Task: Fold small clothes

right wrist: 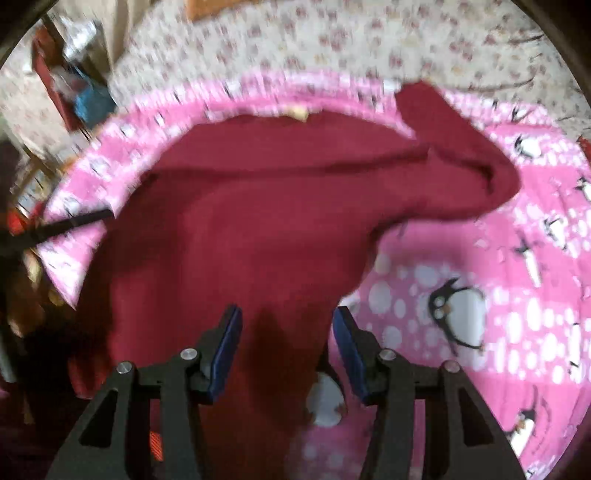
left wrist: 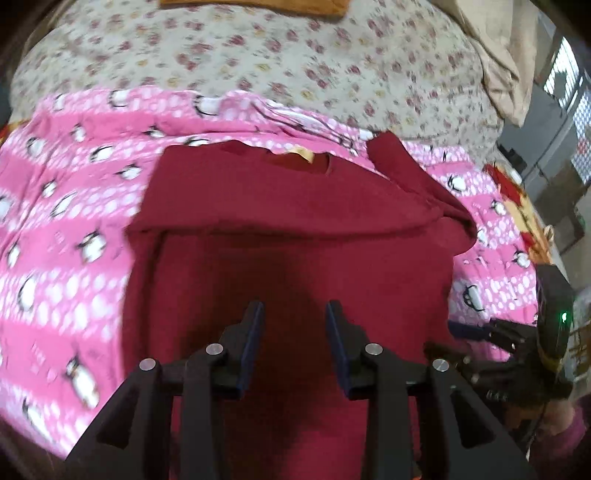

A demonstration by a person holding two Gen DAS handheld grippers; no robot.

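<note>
A small dark red shirt (left wrist: 295, 229) lies on a pink penguin-print blanket (left wrist: 66, 221), neck away from me, with one sleeve folded across its upper part and a fold line across the chest. My left gripper (left wrist: 295, 310) is open above the shirt's lower middle, nothing between its fingers. In the right wrist view the shirt (right wrist: 258, 221) fills the centre, and its sleeve bulges out to the right. My right gripper (right wrist: 287, 317) is open over the shirt's lower right edge. The right gripper also shows in the left wrist view (left wrist: 517, 343).
The pink blanket (right wrist: 498, 295) lies on a floral bedsheet (left wrist: 295, 55). An orange cloth (left wrist: 258, 5) lies at the far edge. Cluttered furniture (right wrist: 70, 85) stands beyond the bed at the left in the right wrist view.
</note>
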